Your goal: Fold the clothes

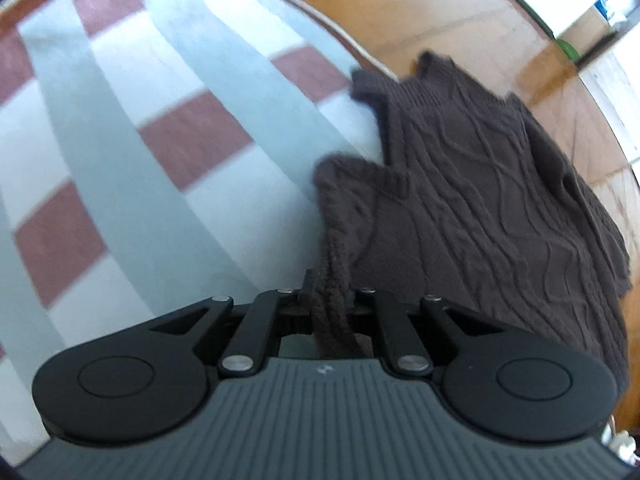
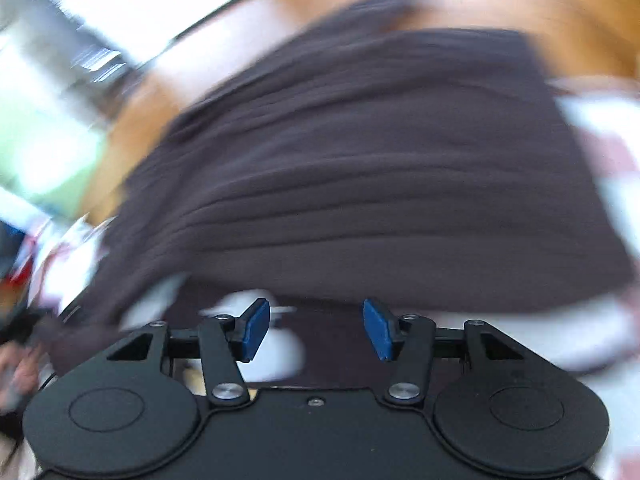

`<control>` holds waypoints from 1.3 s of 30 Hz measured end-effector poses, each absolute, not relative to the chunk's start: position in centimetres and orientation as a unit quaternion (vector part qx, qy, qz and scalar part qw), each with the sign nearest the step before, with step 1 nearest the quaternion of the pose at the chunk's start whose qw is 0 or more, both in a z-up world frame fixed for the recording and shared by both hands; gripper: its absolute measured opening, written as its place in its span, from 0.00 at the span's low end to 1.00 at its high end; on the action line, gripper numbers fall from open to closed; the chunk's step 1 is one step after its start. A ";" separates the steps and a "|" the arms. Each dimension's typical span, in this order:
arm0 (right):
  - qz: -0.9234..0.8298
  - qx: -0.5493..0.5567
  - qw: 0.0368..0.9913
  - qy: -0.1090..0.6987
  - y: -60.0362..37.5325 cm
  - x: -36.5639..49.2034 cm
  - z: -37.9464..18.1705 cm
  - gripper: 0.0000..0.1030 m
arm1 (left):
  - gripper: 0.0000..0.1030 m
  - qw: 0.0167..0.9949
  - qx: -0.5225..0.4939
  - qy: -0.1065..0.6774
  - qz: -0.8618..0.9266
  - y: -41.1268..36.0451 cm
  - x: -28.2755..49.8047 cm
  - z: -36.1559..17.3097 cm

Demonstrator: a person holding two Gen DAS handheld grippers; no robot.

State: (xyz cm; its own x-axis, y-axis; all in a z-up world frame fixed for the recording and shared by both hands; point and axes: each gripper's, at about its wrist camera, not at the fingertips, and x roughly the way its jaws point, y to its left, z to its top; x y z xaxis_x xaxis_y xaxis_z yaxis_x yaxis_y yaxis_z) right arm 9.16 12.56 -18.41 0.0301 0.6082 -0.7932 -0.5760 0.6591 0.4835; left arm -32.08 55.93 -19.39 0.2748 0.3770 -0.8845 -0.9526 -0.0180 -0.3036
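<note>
A dark brown cable-knit sweater (image 1: 480, 184) lies over the right part of a surface covered with a white, grey and red checked cloth (image 1: 120, 128). My left gripper (image 1: 326, 300) is shut on a bunched edge of the sweater, which runs down between its jaws. The right wrist view is blurred. In it the same brown sweater (image 2: 360, 160) spreads just beyond my right gripper (image 2: 316, 328). That gripper is open, its blue pads (image 2: 256, 326) apart, with nothing pressed between them.
A wooden floor (image 1: 440, 12) shows past the far edge of the covered surface. A box and small items (image 1: 592, 24) stand at the far right. A person's hand (image 2: 16, 364) appears blurred at the lower left of the right wrist view.
</note>
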 end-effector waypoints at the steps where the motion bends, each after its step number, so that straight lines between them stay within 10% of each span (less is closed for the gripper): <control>1: 0.377 0.032 0.733 0.565 10.6 10.2 -19.0 0.56 | 0.09 0.637 -0.469 0.299 0.534 55.8 -32.0 -18.8; 11: 0.246 0.137 0.788 0.548 5.1 13.3 -22.3 0.66 | 0.10 0.683 -0.378 0.309 0.543 55.0 -30.1 -14.2; 15: 0.239 0.123 0.826 0.495 6.8 14.8 -22.8 0.68 | 0.29 0.759 -0.315 0.351 0.450 53.9 -23.8 -13.2; 16: 0.245 0.106 0.831 0.488 7.7 15.4 -22.9 0.63 | 0.48 0.775 -0.294 0.364 0.425 53.6 -21.9 -13.1; 17: 0.248 0.075 0.837 0.482 8.8 16.0 -22.5 0.23 | 0.56 0.786 -0.270 0.385 0.401 53.6 -19.8 -13.4; 18: 0.251 0.037 0.843 0.474 10.0 16.2 -21.8 0.12 | 0.56 0.792 -0.247 0.405 0.383 53.5 -17.9 -14.0; 23: 0.278 -0.050 0.904 0.320 8.8 12.9 -13.1 0.09 | 0.52 0.787 -0.254 0.471 0.307 54.0 -13.7 -16.3; 34: 0.205 -0.158 0.846 0.466 7.9 13.6 -20.4 0.13 | 0.53 0.735 -0.264 0.561 0.276 54.9 -15.4 -20.5; 39: 0.225 -0.170 0.879 0.384 9.7 15.0 -14.0 0.51 | 0.53 0.759 -0.303 0.518 0.252 55.3 -14.3 -17.6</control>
